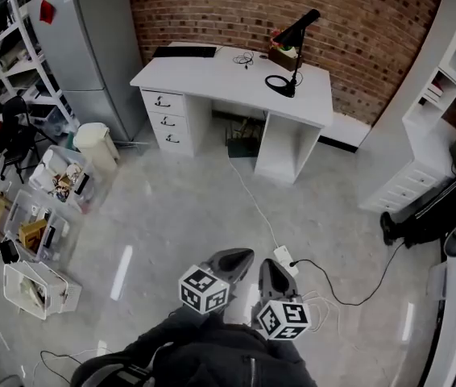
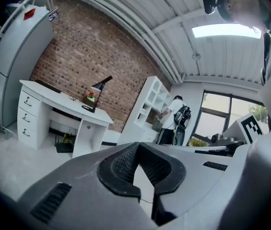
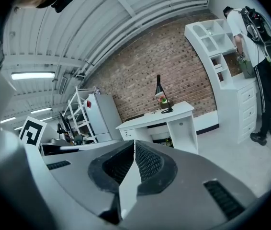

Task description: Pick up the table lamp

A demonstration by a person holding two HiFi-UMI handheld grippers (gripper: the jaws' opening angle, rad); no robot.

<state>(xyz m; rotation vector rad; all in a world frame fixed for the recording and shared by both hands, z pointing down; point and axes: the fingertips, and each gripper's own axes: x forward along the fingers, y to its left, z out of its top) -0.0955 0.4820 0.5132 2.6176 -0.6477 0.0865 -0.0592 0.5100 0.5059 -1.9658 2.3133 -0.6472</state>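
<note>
A black table lamp point(image 1: 291, 48) stands on the right end of a white desk point(image 1: 212, 75) against the brick wall, its head tilted up to the right. The same lamp point(image 2: 96, 94) shows far off in the left gripper view, and the lamp point(image 3: 162, 96) also appears small in the right gripper view. Both grippers hover low over the floor, far from the desk. My left gripper point(image 1: 242, 256) is shut with nothing in it, its jaws meeting at the tips point(image 2: 138, 145). My right gripper point(image 1: 267, 266) is shut and empty too point(image 3: 134, 143).
A power strip point(image 1: 284, 258) with a white cable and a black cable lies on the floor just ahead of the grippers. Clear bins point(image 1: 47, 216) and shelving stand at the left, a grey cabinet point(image 1: 91, 39) beside the desk, white shelves point(image 1: 445, 79) at the right. A person point(image 2: 176, 119) stands by those shelves.
</note>
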